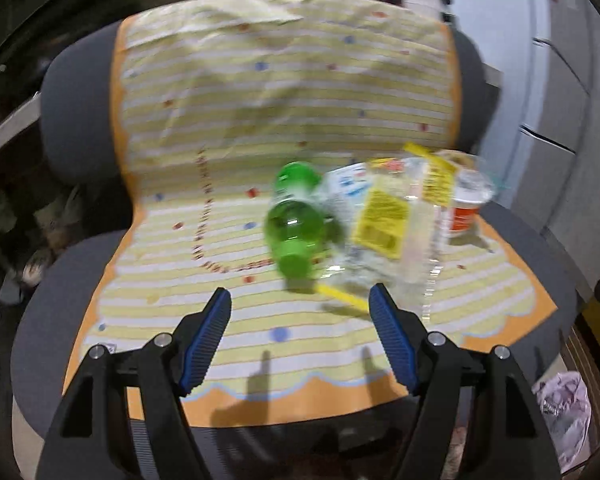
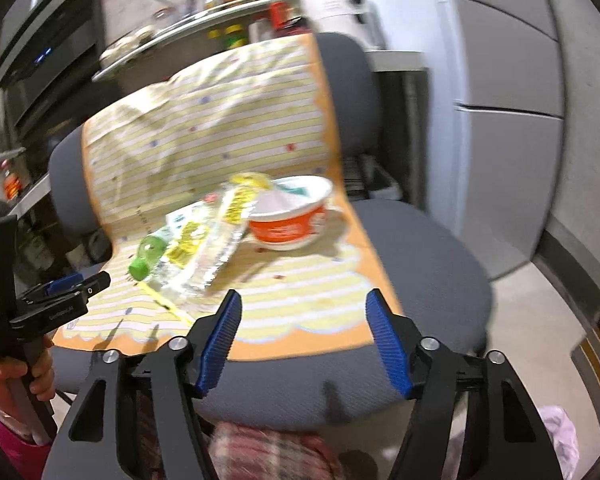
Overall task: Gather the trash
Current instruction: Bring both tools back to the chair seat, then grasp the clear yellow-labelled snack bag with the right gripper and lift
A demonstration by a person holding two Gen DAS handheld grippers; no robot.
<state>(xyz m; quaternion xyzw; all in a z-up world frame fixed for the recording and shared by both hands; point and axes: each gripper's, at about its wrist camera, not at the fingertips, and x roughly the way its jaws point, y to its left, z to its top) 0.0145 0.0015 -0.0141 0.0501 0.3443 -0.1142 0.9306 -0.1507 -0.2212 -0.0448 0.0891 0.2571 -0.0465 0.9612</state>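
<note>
**Both jaws spread wide over a littered chair**

Blue-padded, the left gripper (image 1: 300, 300) hangs spread wide and empty above the striped cloth (image 1: 260, 120) on the grey chair (image 2: 432, 248). Just beyond it lies a green bottle (image 1: 296, 220) on its side, touching clear plastic wrappers (image 1: 384, 216). An orange-and-white bowl (image 2: 288, 216) stands beside them. The right gripper (image 2: 304, 300) is likewise wide apart, holding nothing.
</note>
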